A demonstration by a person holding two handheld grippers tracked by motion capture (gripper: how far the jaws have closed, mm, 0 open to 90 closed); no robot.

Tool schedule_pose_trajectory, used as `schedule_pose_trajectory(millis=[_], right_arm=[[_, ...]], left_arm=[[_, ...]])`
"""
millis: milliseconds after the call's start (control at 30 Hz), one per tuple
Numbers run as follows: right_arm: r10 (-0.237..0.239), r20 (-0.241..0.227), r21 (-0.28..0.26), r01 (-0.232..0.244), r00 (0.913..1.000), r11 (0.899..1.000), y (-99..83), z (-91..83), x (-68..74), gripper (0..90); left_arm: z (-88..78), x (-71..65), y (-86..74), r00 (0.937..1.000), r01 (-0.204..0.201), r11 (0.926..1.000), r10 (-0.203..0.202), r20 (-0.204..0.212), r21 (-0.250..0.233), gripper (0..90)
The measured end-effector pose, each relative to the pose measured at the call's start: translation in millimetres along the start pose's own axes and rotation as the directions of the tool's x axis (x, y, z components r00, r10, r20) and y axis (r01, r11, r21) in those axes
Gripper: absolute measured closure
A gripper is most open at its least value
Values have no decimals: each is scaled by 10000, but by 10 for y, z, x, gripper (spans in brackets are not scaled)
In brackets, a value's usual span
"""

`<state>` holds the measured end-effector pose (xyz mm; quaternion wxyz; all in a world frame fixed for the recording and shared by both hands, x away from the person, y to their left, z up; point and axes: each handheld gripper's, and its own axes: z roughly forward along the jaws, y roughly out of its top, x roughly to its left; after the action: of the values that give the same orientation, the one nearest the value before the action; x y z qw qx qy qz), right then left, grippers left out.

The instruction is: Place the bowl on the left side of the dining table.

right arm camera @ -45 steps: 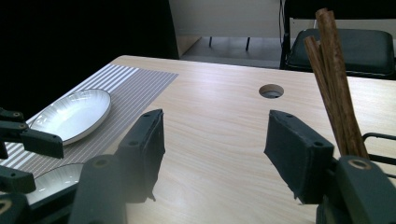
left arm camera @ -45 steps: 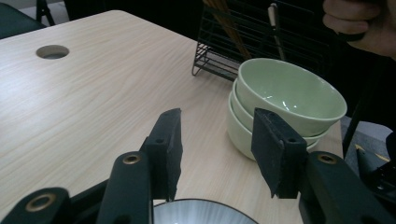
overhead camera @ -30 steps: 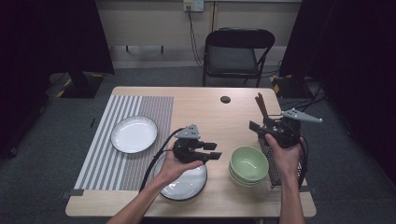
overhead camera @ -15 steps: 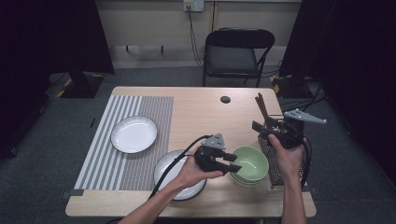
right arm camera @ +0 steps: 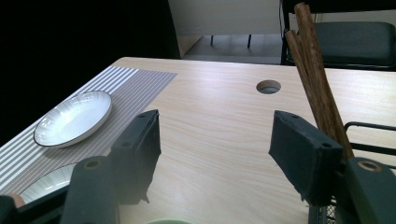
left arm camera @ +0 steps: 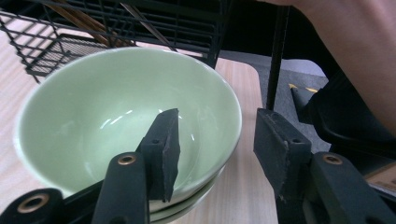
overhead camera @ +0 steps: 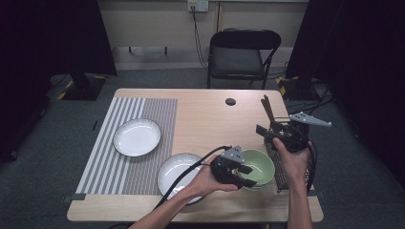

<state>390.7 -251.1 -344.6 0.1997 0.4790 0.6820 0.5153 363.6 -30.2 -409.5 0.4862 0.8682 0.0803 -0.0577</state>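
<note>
Green bowl (left arm camera: 116,121) has its rim between the jaws of the left hand-held gripper (left arm camera: 215,144), spread wide and not yet squeezing, while the right hand-held gripper (right arm camera: 224,154) hangs wide too, grabbing nothing.

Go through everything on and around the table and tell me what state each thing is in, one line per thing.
left gripper: open, one finger inside the top bowl, the other outside its rim
right gripper: open, holding nothing, raised over the table
green bowls: stacked, upright, top one empty
far plate: empty, on the striped mat
near plate: empty, partly off the mat
wire rack: upright, brown sticks standing in it
chair: unoccupied
</note>
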Motion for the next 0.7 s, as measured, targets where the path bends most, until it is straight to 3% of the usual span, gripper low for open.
schedule_pose_trajectory(millis=[167,333,500,600,700], right_arm=[[-11,-18,-62,11,10000,10000,6,-22,-3,329],[46,6,-143,-46,10000,9999,7,-47,-23,328],[95,31,-133,-94,10000,9999,-2,-50,-36,327],[182,-51,-167,-182,9998,9997,-6,-56,-40,326],[177,-27,-183,-178,9998,9997,-6,-57,-43,326]], left_arm=[[153,-29,-1,9996,-243,9989,248,-117,413,465],[254,-50,11,9965,-749,9926,781,-296,960,513],[280,-31,-5,9967,-785,9932,799,-125,864,585],[299,-36,-3,9942,-994,9894,1032,-313,1056,622],[306,-39,0,9948,-938,9900,975,-304,1056,631]])
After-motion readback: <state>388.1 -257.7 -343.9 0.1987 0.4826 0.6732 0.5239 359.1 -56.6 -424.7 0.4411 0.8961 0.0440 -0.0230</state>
